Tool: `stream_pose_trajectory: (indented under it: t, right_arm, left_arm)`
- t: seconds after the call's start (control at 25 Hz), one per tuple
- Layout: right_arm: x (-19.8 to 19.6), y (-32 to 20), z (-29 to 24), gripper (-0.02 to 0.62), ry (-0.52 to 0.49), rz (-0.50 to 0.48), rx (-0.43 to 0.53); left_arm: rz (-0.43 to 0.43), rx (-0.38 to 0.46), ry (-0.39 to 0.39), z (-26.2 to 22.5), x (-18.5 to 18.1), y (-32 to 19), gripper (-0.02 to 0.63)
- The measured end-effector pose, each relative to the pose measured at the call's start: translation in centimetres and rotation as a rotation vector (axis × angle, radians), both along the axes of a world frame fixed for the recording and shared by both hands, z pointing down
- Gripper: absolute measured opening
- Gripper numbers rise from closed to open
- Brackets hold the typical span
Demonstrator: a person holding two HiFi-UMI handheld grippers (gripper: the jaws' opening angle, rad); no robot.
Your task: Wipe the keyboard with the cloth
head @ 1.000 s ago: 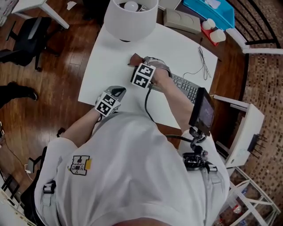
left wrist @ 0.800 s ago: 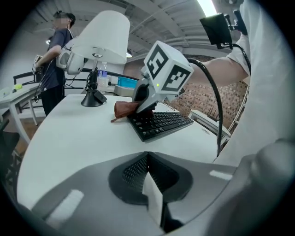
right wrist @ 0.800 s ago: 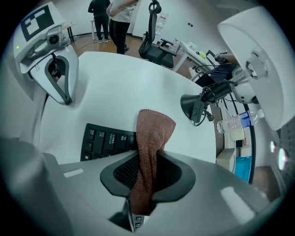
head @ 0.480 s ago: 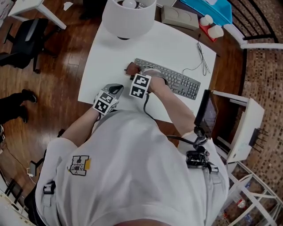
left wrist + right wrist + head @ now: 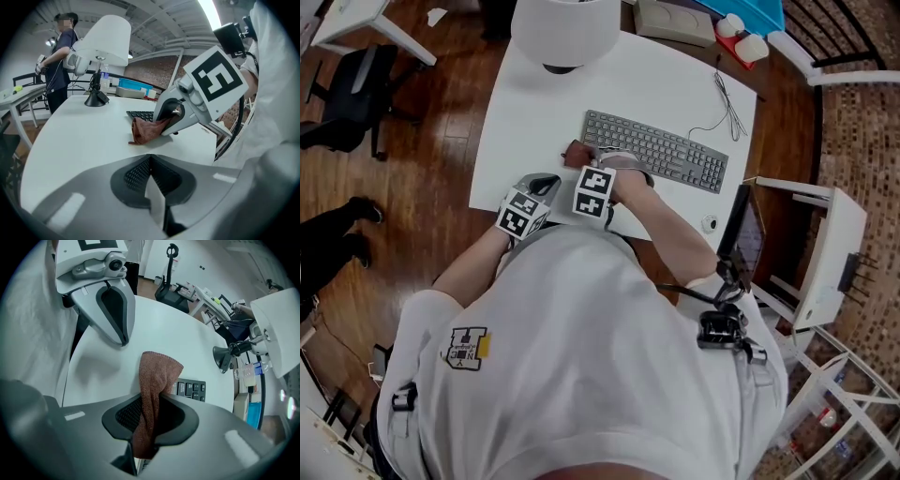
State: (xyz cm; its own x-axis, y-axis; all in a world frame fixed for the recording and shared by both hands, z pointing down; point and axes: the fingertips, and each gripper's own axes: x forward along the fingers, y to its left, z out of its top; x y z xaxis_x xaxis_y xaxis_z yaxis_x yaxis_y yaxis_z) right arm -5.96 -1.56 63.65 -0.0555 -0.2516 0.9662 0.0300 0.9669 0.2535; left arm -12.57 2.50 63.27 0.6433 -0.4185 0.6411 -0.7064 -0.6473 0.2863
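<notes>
A grey keyboard (image 5: 661, 150) lies slantwise on the white table (image 5: 534, 103). My right gripper (image 5: 581, 157) points steeply down at the keyboard's left front corner, shut on a brown cloth (image 5: 575, 151). In the right gripper view the cloth (image 5: 157, 376) hangs from between the jaws, with a few keys of the keyboard (image 5: 191, 390) showing behind it. The left gripper view shows the cloth (image 5: 143, 131) resting on the table beside the keyboard (image 5: 139, 114). My left gripper (image 5: 546, 185) hovers just left of it, shut and empty.
A lamp with a white shade (image 5: 561, 28) stands at the table's far edge. The keyboard's thin cable (image 5: 727, 112) runs to the far right. A dark screen on a stand (image 5: 741, 234) sits at the right edge. A person (image 5: 61, 51) stands beyond the table.
My right gripper has slid the cloth from over the keys to the keyboard's left front corner, uncovering the keys. The left gripper has stayed put.
</notes>
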Motion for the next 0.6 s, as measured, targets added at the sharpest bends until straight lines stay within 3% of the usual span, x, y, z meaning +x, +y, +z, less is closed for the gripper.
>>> stream_pose_trajectory:
  t: [0.36,0.6]
  right_arm:
    - [-0.1,0.8,0.3,0.081,0.007,0.015,-0.006]
    - [0.1,4.0,1.3,0.081,0.012,-0.022,-0.075]
  left_arm:
    - [0.002,0.005,-0.005,-0.1,-0.7,0.9,0.0]
    - [0.013,0.024,-0.004,-0.5,-0.8,0.6,0.0]
